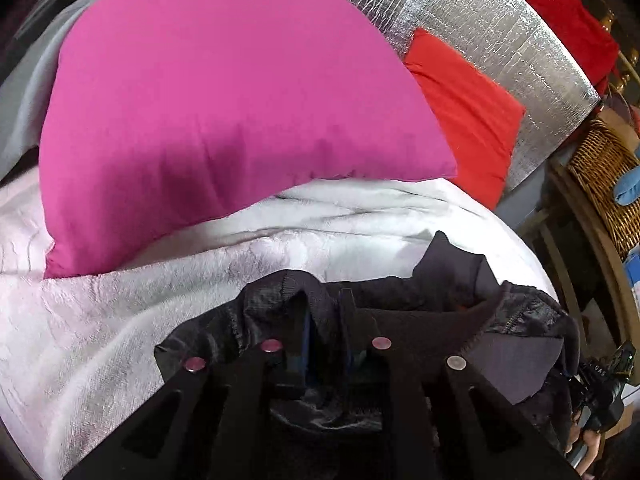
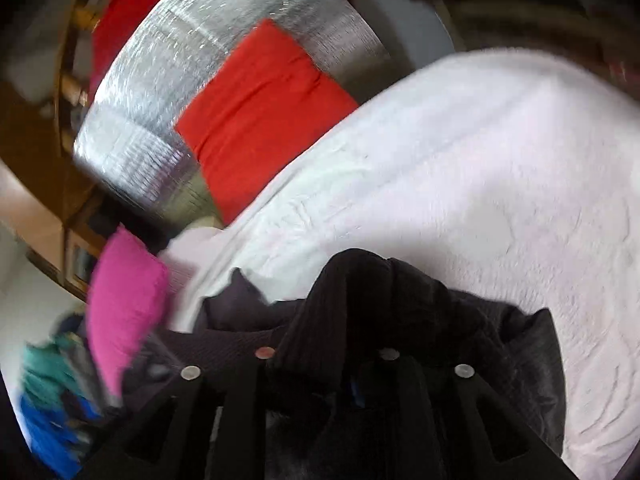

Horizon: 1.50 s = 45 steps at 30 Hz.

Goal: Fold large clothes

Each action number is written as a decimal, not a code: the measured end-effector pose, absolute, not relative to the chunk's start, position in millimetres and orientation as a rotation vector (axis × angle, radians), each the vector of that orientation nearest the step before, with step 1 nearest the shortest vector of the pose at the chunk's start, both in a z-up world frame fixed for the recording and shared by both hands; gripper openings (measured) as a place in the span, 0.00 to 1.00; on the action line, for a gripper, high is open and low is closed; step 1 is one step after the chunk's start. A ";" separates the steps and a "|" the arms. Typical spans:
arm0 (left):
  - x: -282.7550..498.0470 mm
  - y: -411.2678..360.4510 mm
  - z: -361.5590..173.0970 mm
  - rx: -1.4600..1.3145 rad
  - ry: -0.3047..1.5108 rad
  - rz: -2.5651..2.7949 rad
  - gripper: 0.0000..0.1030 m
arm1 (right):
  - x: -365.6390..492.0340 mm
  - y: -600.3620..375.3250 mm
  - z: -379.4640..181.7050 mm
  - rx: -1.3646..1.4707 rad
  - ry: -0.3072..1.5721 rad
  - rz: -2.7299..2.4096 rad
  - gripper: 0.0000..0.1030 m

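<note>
Both hand-held grippers, left [image 1: 326, 344] and right [image 2: 326, 354], are pinching a black jacket [image 1: 400, 296] narrowly. It is lying bunched on the bed [image 1: 100, 340]; folding appears barely begun.

Count, left wrist view: one black garment [image 1: 420, 312], bottom centre. One pink cushion [image 1: 224, 112], upper left. One red cushion [image 1: 468, 116], right of centre. One white blanket [image 1: 120, 320], lower left. One silver foil panel [image 1: 496, 32], top right. One wicker basket [image 1: 604, 176], right edge. Tools: two, the left tool [image 1: 326, 344] and the right tool [image 2: 326, 354], each bottom centre of its own view.
</note>
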<state>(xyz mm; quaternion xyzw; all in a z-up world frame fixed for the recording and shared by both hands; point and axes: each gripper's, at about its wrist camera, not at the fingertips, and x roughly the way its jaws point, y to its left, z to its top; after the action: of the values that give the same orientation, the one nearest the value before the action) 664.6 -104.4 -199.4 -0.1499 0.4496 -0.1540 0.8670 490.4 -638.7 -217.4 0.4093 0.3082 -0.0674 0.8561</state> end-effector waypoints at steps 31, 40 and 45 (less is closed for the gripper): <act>634.7 -168.8 -205.7 0.130 0.852 -0.207 0.06 | 526.5 -509.5 -170.5 0.168 0.705 -0.254 0.19; 637.0 -171.6 -220.2 0.189 0.939 -0.179 0.11 | 545.1 -526.3 -201.4 0.297 0.880 -0.180 0.77; 621.2 -130.8 -184.6 0.086 0.950 -0.154 0.69 | 496.9 -547.6 -158.6 0.372 0.769 -0.199 0.77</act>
<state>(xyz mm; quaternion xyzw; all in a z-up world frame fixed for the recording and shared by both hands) 621.2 -130.8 -184.6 0.0414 0.4567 -0.0741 0.8855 496.9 -547.6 -158.6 0.1803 0.3725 -0.0966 0.9052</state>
